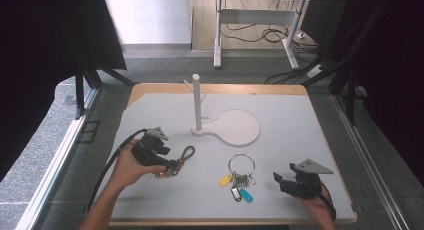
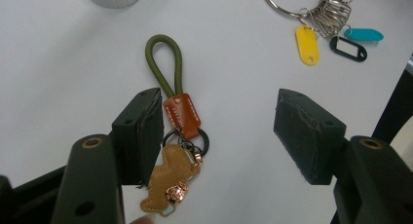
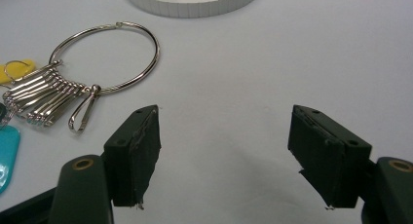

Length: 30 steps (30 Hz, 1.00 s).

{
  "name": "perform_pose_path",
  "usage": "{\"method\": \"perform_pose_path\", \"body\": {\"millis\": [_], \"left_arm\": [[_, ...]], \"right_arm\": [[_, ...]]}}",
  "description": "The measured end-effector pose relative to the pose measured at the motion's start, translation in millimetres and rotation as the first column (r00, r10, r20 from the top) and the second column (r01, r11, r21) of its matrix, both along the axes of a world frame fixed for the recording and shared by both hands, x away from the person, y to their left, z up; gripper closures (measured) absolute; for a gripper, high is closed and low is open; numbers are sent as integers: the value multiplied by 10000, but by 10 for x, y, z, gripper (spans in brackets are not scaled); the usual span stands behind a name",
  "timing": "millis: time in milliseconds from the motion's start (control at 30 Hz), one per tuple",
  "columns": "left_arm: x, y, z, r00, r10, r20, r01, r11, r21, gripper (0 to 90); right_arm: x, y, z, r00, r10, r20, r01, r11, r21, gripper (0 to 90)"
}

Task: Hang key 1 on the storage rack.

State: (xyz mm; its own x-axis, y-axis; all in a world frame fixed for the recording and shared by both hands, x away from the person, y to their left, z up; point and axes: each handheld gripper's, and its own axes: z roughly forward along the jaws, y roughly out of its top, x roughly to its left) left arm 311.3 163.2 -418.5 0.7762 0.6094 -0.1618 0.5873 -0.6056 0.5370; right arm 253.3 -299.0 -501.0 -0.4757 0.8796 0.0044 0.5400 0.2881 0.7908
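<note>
A keychain (image 2: 182,114) with an olive cord loop, a brown leather tab and a tan charm lies flat on the white table. My left gripper (image 2: 219,131) stands open over it, with the tab right beside its left jaw and a wide gap to the other jaw. From above, the left gripper (image 1: 174,165) sits at the keychain (image 1: 187,152). A large metal key ring (image 3: 107,53) with several clips and coloured tags (image 1: 235,187) lies mid-table. My right gripper (image 3: 224,151) is open over bare table, just right of the ring, and it sits at the front right (image 1: 278,181).
A white stand (image 1: 197,102) with an upright post, side pegs and a round base (image 1: 237,127) stands behind the key ring. The table's front edge (image 1: 225,221) runs close under both hands. Yellow (image 2: 307,44), black and teal tags lie by the ring.
</note>
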Motion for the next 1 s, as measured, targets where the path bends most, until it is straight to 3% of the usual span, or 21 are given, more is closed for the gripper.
{"method": "perform_pose_path", "body": {"millis": [167, 333, 600, 1000], "left_arm": [[74, -89, 8, 9998, -116, -188, 121, 9994, 314, 362], [145, -195, -111, 9985, -48, -553, 102, 9950, 993, 376], [194, -267, -219, 9958, -90, -914, 213, 9908, 1340, 386], [317, -328, -382, 9898, 433, -1357, -176, 9825, 1852, 414]], "right_arm": [[-5, -8, -3, 10000, -33, 12, 33, 10000, -15, 279], [-12, -33, -2, 9999, -112, -33, 112, 9999, 3, 279], [-6, -23, -29, 9998, -139, -151, 138, 9999, -76, 279], [-10, -6, -51, 9997, -147, -206, 144, 9997, -190, 279]]}}
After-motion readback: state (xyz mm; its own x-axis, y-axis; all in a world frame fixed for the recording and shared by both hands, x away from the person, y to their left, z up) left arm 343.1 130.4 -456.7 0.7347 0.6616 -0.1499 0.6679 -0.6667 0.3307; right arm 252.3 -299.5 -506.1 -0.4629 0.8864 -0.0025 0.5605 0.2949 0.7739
